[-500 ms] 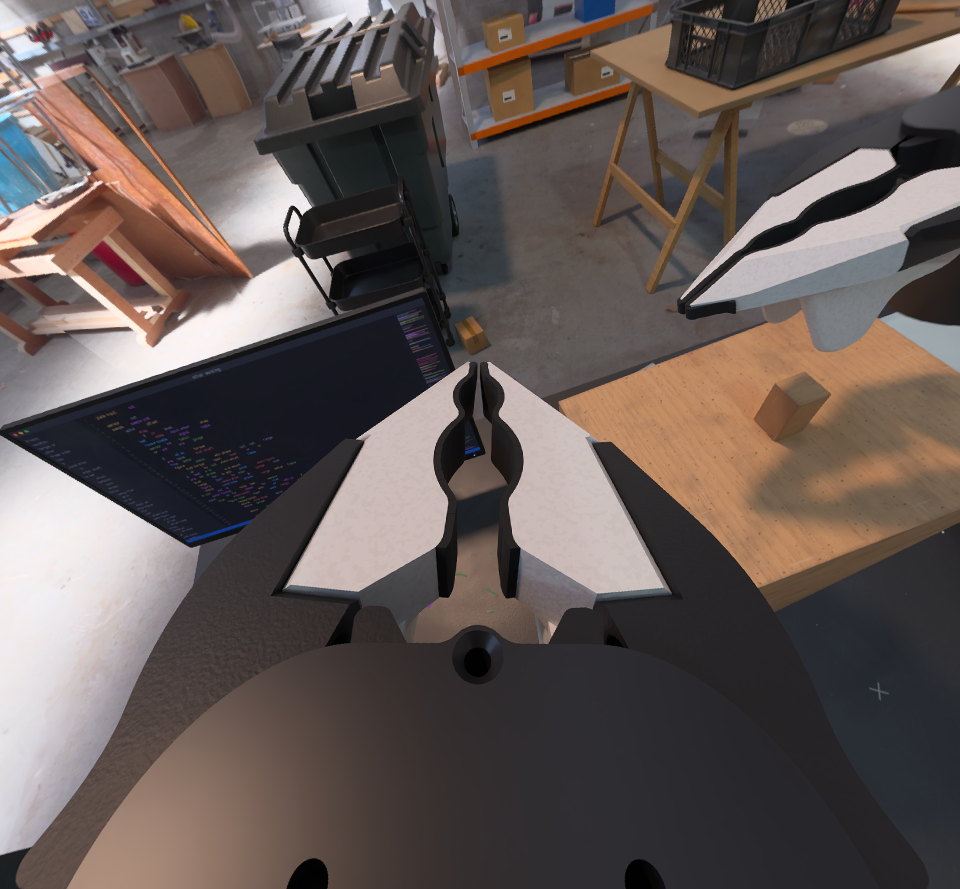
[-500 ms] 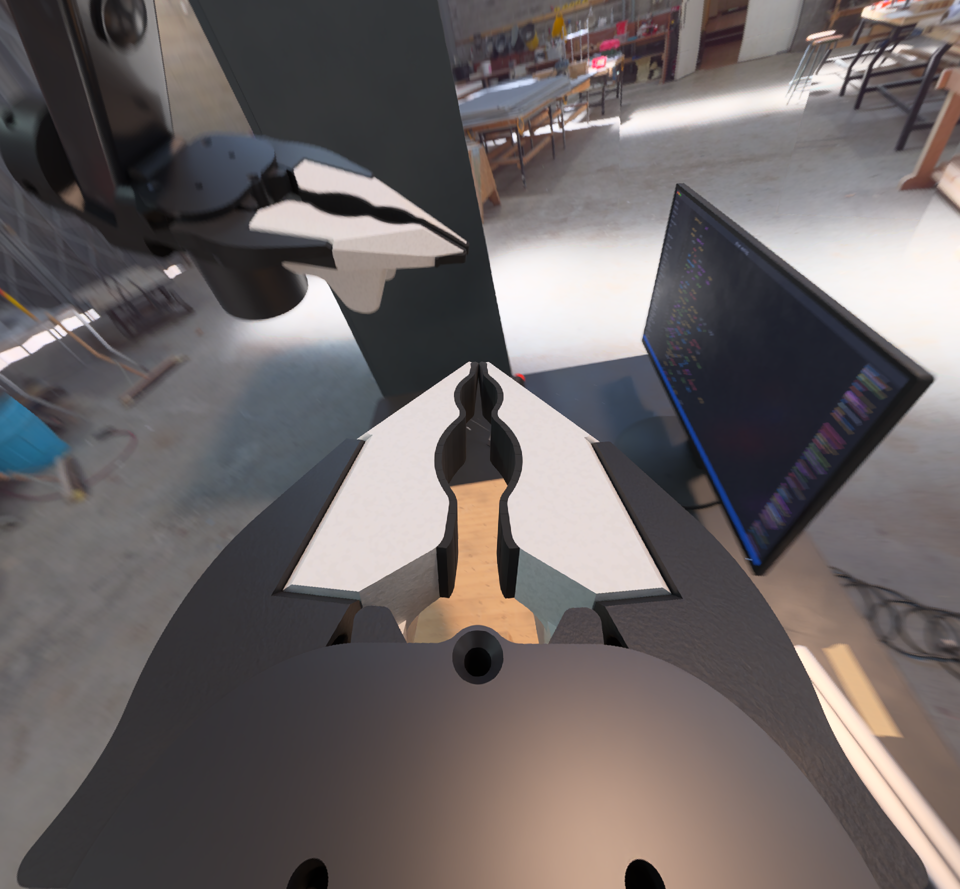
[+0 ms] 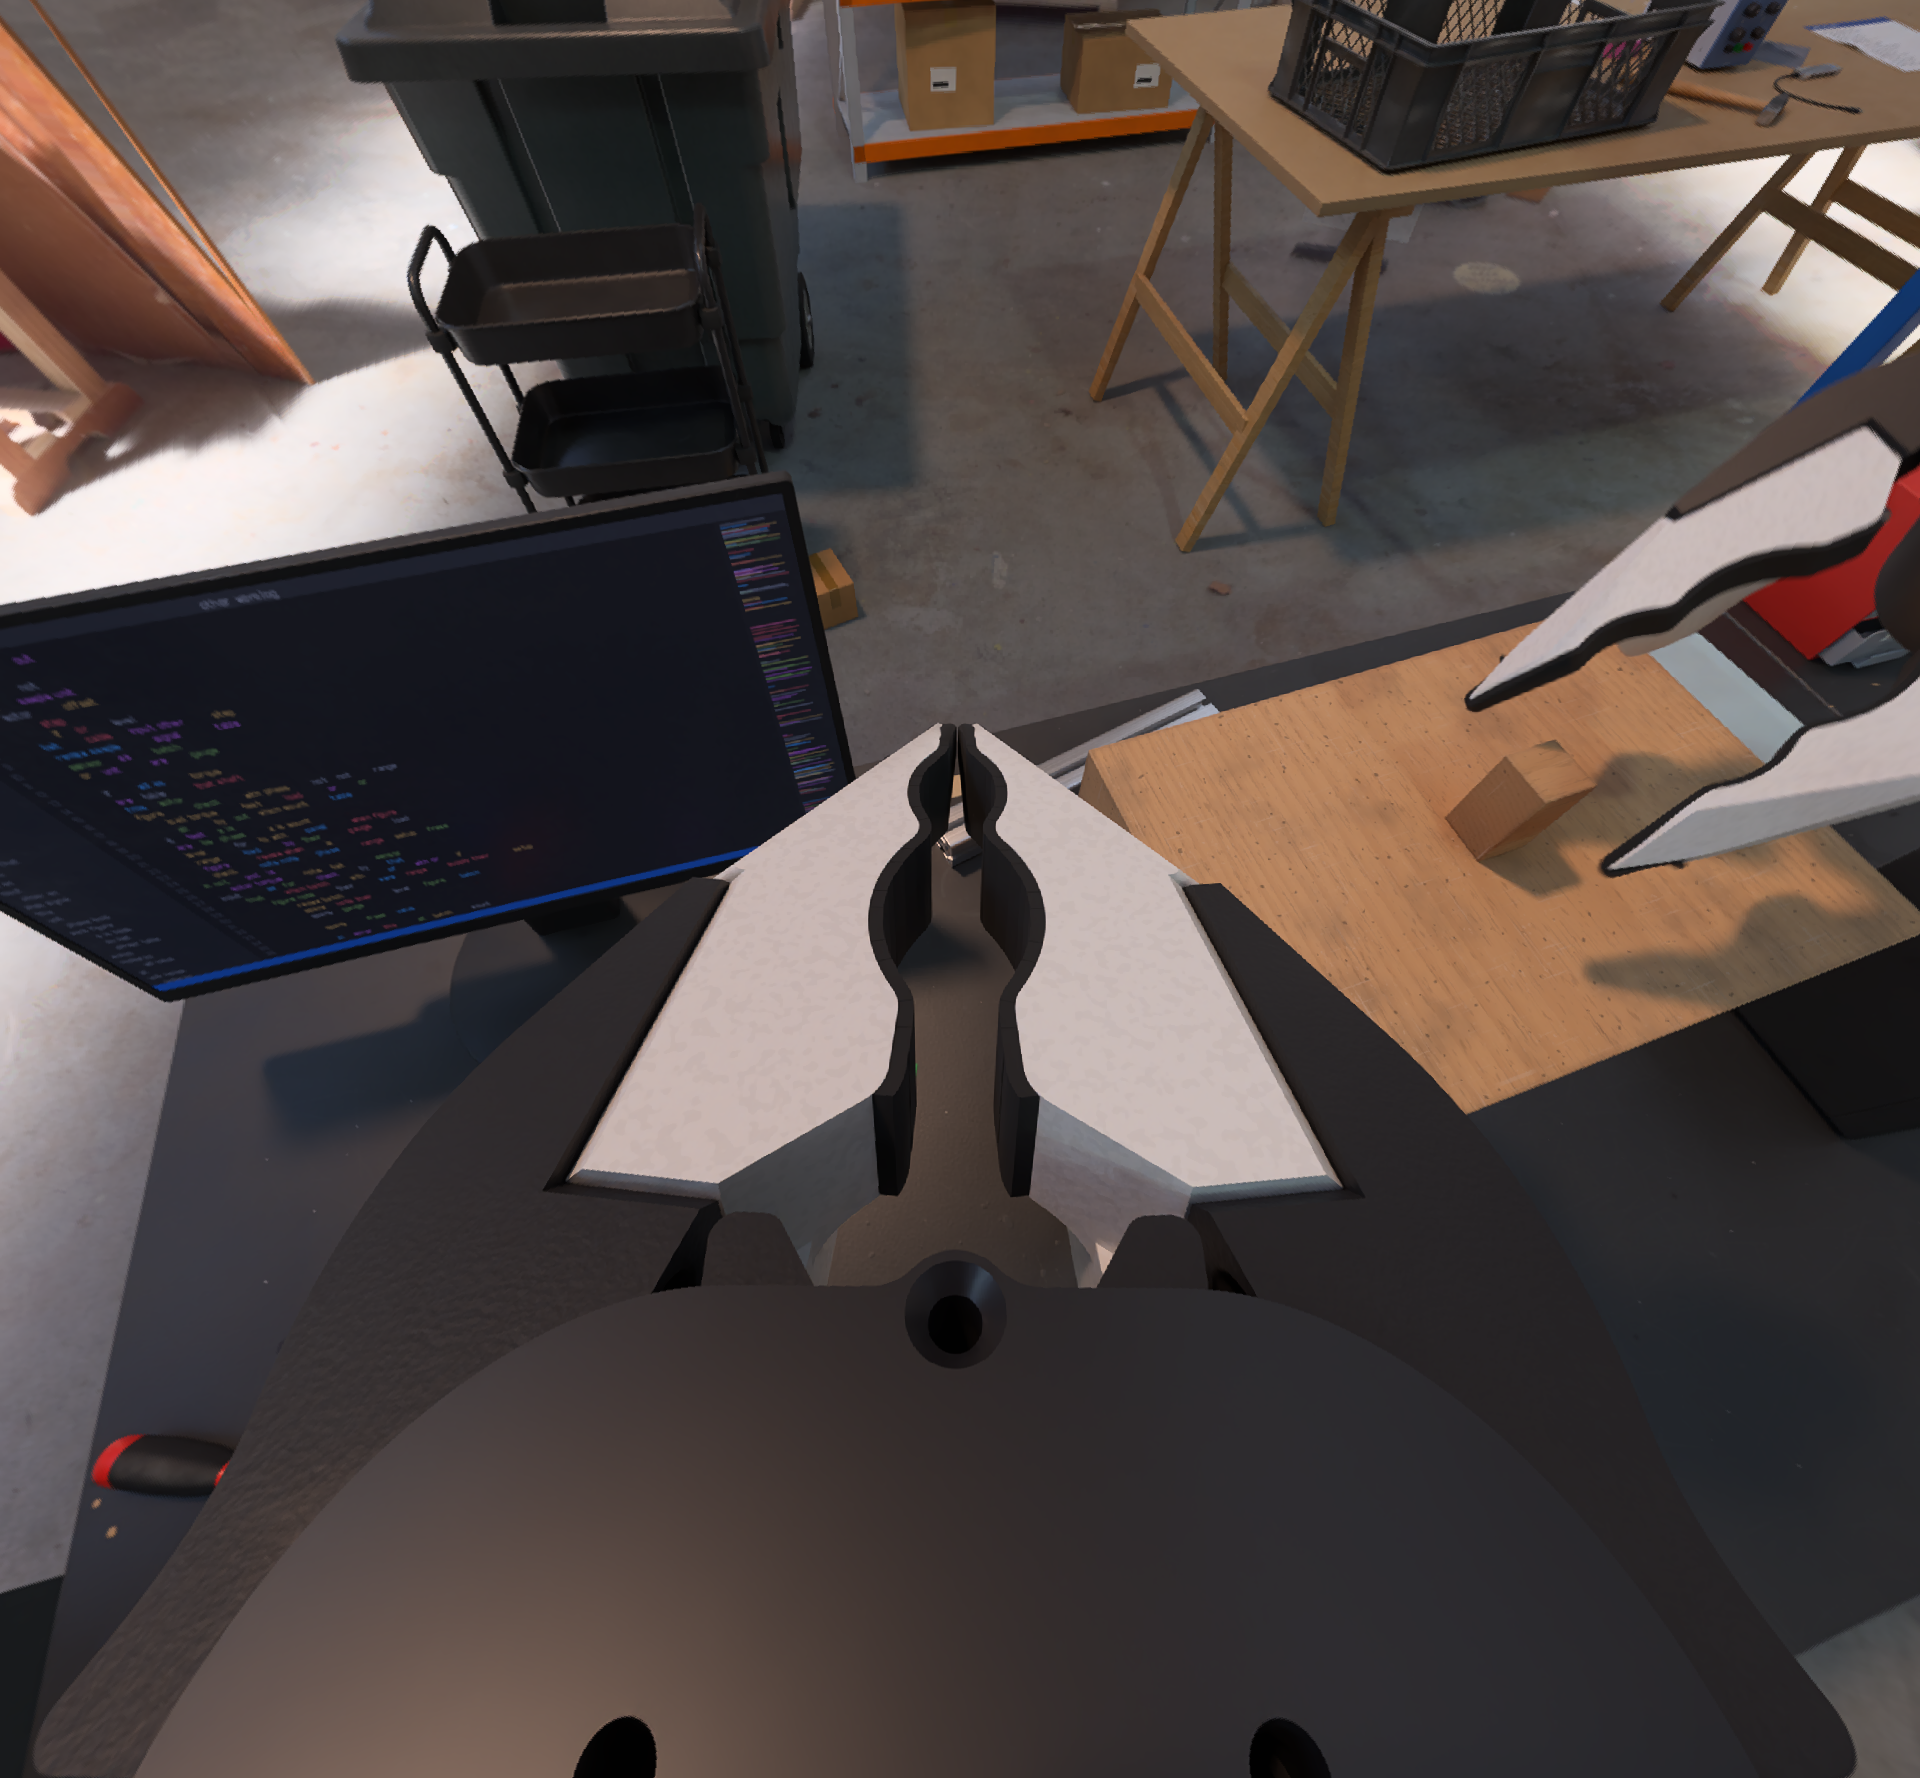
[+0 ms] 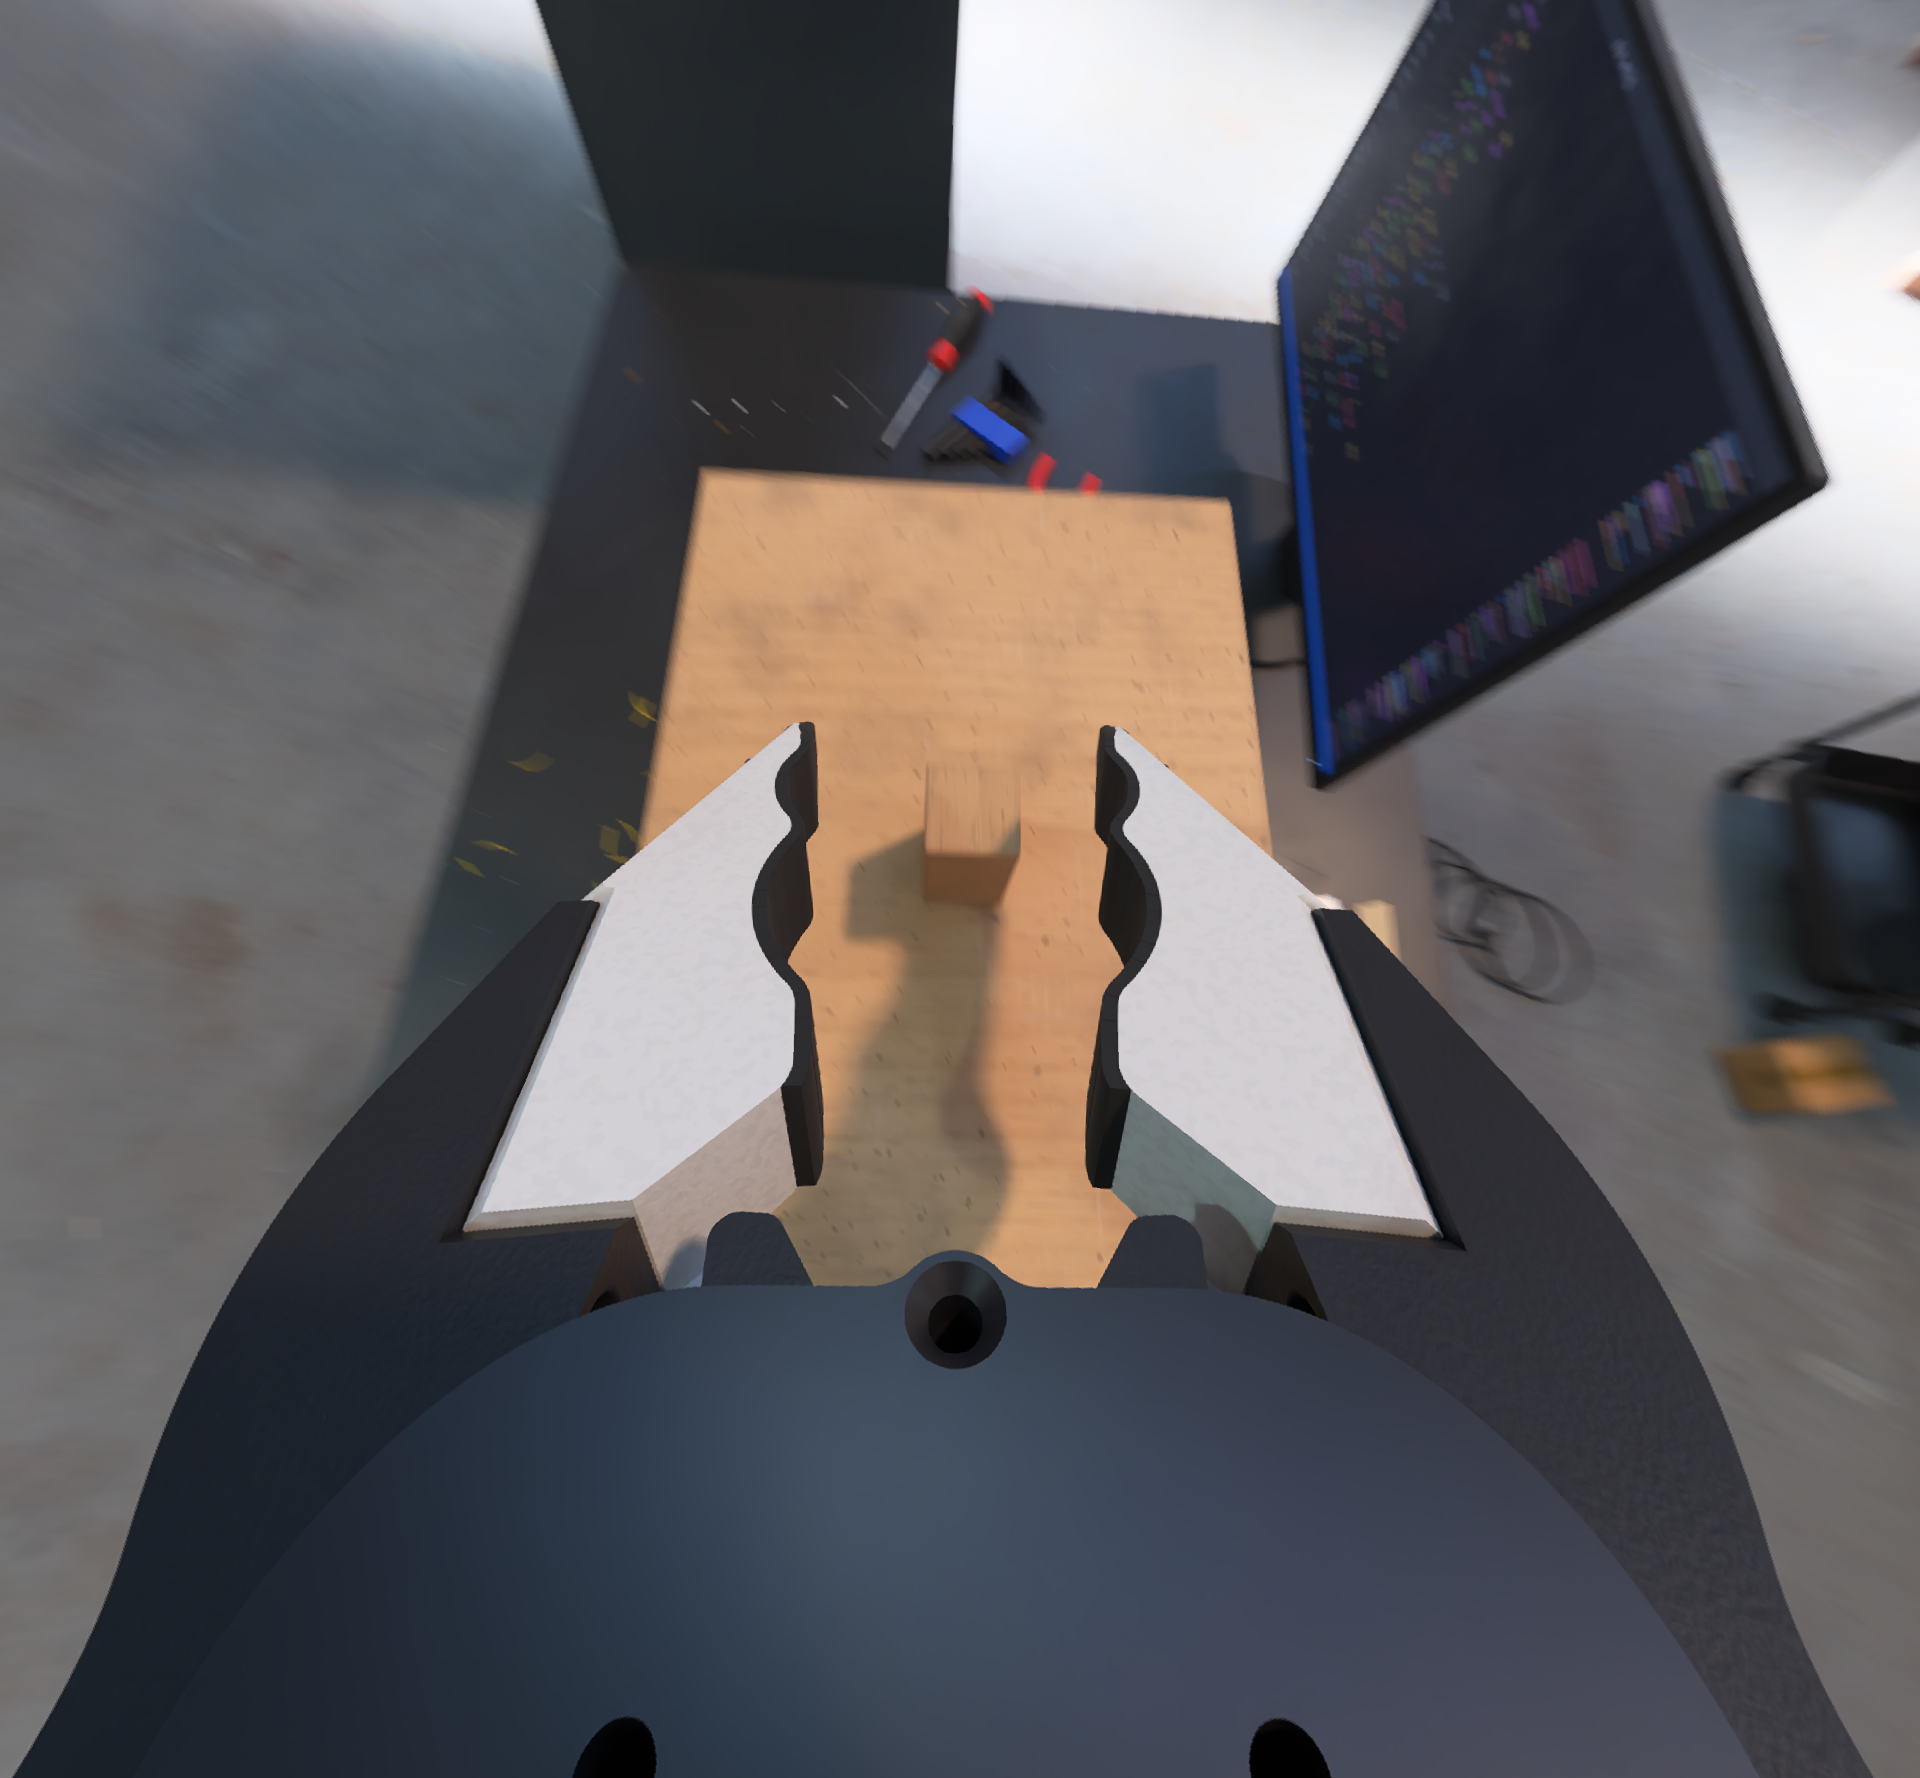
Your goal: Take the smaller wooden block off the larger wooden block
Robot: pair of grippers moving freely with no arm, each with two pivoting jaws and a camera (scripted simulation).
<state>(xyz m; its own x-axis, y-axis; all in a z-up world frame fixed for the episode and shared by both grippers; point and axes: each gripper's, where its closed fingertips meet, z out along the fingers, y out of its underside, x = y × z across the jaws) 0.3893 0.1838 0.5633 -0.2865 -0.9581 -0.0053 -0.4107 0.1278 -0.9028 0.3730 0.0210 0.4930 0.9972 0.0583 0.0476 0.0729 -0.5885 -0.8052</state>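
smaller wooden block [image 4: 971,843] squat, pale-grained, resting on larger wooden block [image 4: 935,606], flat and speckled; right gripper [image 4: 956,741] spread wide above it, wavy black pads bare, holding nothing; left gripper [image 3: 957,736] pinched closed, empty, by dark monitor [image 3: 395,741]

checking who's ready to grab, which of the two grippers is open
The right gripper: its fingers are spread wide, aimed at the small wooden block on the board. The left gripper has its fingers closed together, empty.
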